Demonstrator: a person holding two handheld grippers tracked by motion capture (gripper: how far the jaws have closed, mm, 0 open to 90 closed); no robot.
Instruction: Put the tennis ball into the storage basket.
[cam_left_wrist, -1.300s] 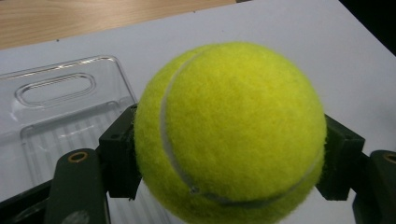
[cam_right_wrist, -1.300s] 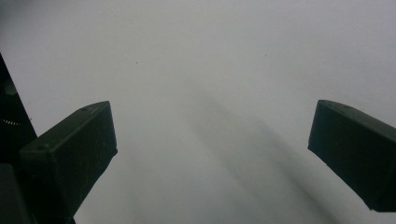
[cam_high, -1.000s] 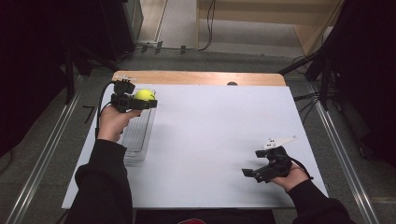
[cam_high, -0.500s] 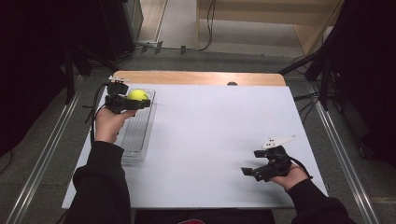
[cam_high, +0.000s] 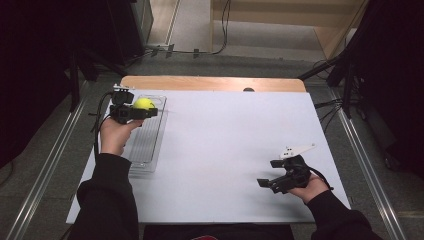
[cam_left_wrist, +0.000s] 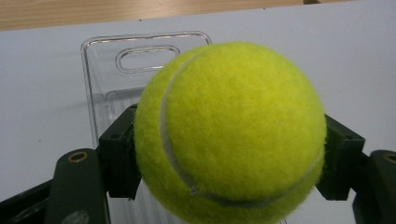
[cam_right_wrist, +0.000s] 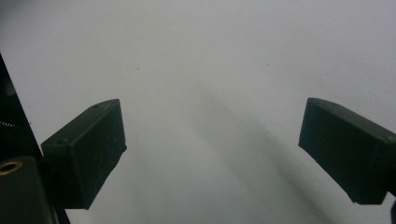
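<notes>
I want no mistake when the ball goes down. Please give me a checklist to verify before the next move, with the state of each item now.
1. Left gripper shut on the tennis ball, jaws on both sides: ok.
2. Ball above the clear tray, over its far end: ok.
3. Tray lies flat on the white table: ok.
4. Tray free of other things: cannot tell, the left hand covers part of it.
5. Right gripper open, holding nothing, apart from the tray: ok.
</notes>
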